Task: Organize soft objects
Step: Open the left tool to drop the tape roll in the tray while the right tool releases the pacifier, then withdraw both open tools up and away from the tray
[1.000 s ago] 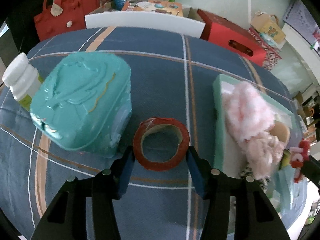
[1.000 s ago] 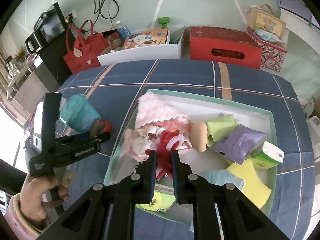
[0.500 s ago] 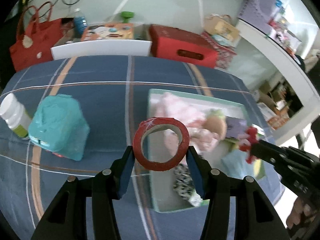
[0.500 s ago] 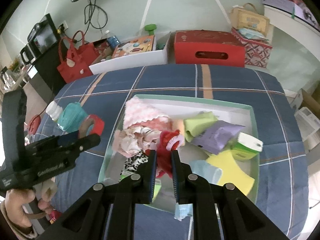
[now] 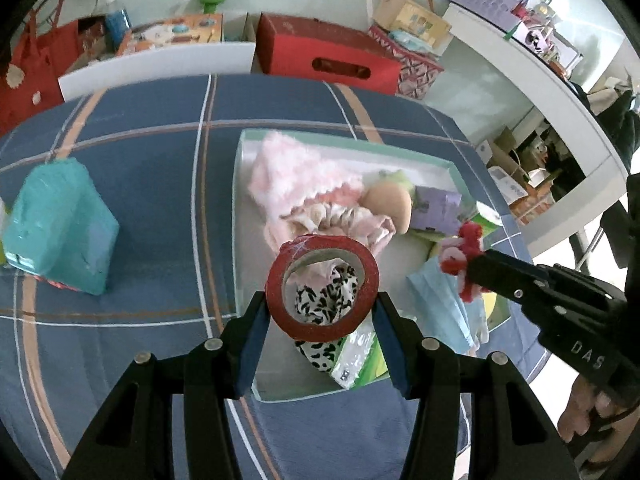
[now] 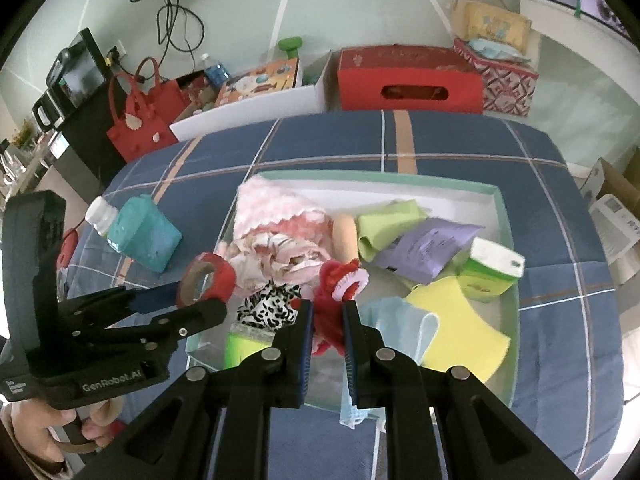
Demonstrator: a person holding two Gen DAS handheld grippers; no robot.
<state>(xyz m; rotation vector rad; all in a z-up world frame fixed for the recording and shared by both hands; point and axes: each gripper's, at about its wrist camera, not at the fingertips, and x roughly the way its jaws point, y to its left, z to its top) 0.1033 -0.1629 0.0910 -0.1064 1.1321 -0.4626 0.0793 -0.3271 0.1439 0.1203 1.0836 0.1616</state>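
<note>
My left gripper is shut on a red tape roll and holds it in the air over the near left part of the green-rimmed tray. My right gripper is shut on a red fluffy scrunchie, also above the tray. In the tray lie a pink fluffy doll, a leopard-print cloth, a purple packet, a green tissue pack, a yellow cloth and a light blue mask.
A teal box and a white bottle stand on the blue plaid tablecloth left of the tray. Behind the table are a red bag, a white box and a red carton.
My left gripper has carried the tape roll up and to the right, from beside the teal box to over the tray. The right gripper keeps its hold on the scrunchie and has drifted slightly.
</note>
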